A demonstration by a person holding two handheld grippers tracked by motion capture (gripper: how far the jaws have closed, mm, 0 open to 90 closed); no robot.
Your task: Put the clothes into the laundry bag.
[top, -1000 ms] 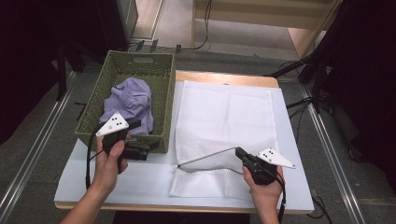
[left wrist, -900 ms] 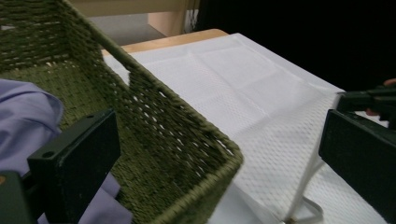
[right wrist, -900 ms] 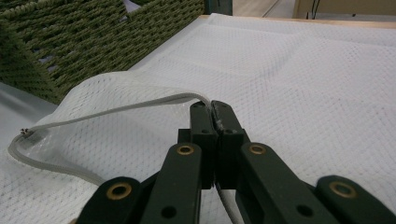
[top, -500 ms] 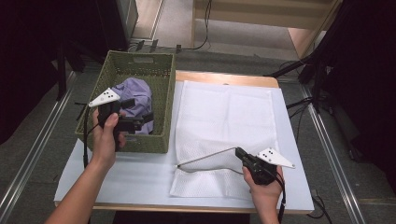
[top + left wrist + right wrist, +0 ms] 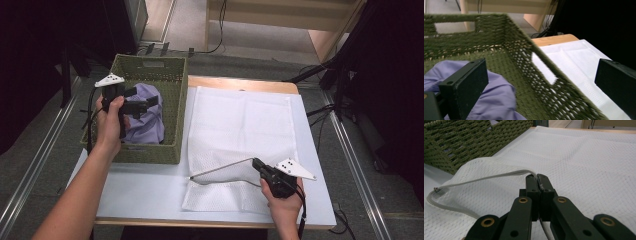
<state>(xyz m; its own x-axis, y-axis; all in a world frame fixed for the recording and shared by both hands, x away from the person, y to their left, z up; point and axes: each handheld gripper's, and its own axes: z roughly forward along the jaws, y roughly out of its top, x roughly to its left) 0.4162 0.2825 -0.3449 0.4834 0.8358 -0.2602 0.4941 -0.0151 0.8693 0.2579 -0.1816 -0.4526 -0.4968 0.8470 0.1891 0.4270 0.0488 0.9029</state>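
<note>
Nearest the person, in front of the green basket [image 5: 150, 150], the right gripper [image 5: 259, 165] has its jaws pinched on the raised hem of the white mesh bag [image 5: 240, 125], which looks light, limp and best held by that corded edge. Farther off, the left gripper [image 5: 150, 104] hangs open-jawed above the purple garment [image 5: 147, 127] in the basket, soft enough to take by any bunched fold.

Grey floor [image 5: 45, 150], wooden shelving [image 5: 280, 12]

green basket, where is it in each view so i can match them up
High view: basket left of centre, the left gripper over it.
Left gripper view: its rim runs from the upper left to the lower right.
Right gripper view: its wall at upper left.
Shared landmark: the white cloth beside the basket.
</note>
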